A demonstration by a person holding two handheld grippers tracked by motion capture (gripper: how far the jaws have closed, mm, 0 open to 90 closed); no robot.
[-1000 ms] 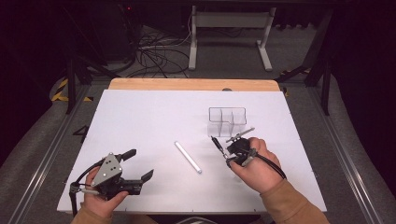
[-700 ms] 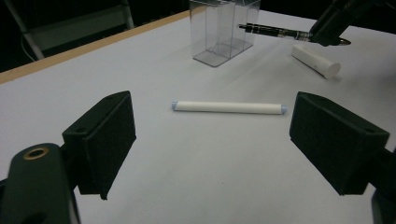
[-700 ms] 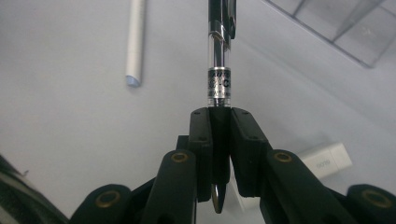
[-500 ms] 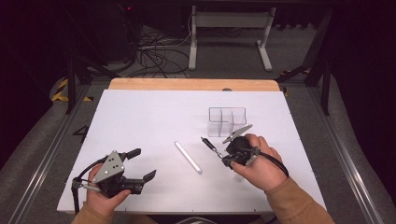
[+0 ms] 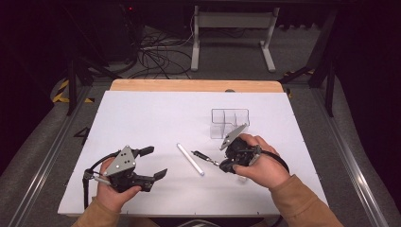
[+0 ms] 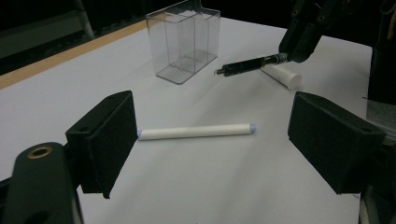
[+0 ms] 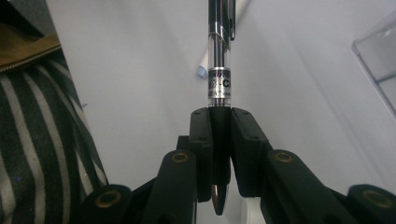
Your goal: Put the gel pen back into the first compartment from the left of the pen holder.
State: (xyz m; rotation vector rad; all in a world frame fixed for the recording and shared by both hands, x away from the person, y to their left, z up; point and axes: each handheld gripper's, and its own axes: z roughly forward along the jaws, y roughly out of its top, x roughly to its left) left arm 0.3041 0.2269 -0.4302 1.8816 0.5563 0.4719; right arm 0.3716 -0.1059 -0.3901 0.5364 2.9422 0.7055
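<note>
The right tongs (image 5: 222, 164) are pressed tight on a black pen (image 5: 204, 156), which sticks straight out past their tips, nearly flat over the desk (image 5: 142, 118), aimed toward the left tongs (image 5: 153, 163). Those are spread wide, just closing a little, holding nothing. A white stick (image 6: 196, 132) lies crosswise just ahead of them.

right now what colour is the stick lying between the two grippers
White, with a pale blue tip; the stick shows best in the left gripper view.
</note>
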